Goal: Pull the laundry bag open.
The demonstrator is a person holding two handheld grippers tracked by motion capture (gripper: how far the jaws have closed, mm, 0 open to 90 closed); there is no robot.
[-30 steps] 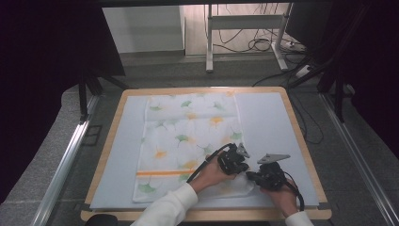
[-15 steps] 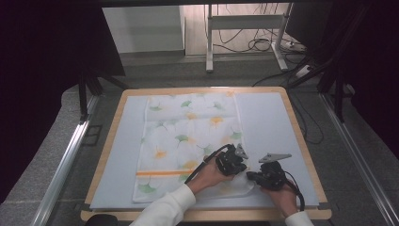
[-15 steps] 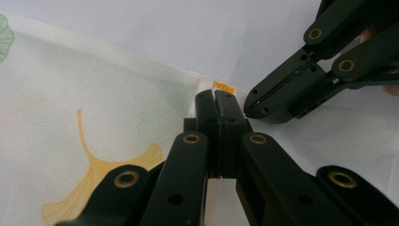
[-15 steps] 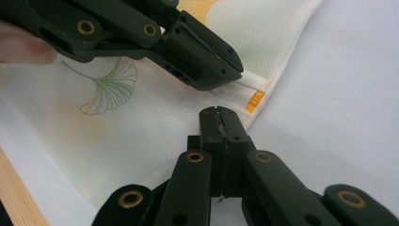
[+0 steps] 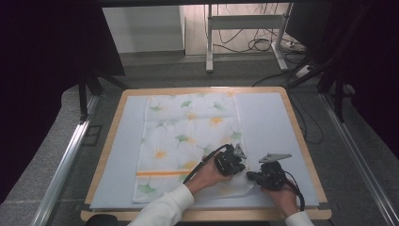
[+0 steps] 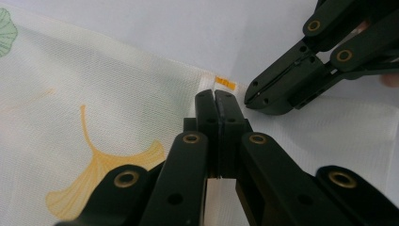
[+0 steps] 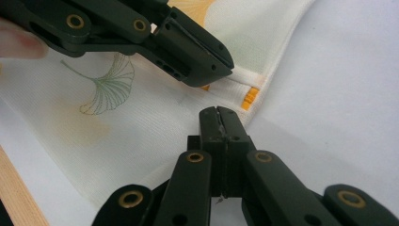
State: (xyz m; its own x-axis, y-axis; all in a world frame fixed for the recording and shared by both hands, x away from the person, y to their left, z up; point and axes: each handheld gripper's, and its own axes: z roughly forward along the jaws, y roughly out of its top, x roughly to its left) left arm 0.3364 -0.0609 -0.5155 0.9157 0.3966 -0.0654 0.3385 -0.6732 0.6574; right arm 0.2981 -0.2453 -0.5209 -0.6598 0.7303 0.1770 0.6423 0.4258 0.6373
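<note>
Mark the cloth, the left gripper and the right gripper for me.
cloth [image 5: 188, 127], high view, on its flat printed middle.
left gripper [image 6: 216, 101], left gripper view, at its closed jaw tips, over the cloth edge.
right gripper [image 7: 219, 115], right gripper view, at its closed jaw tips, by the cloth corner.

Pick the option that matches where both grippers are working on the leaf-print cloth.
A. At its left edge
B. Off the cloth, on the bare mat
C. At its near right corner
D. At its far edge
C: in the high view the left gripper and right gripper sit together at the near right corner of the cloth, jaws shut.
</note>
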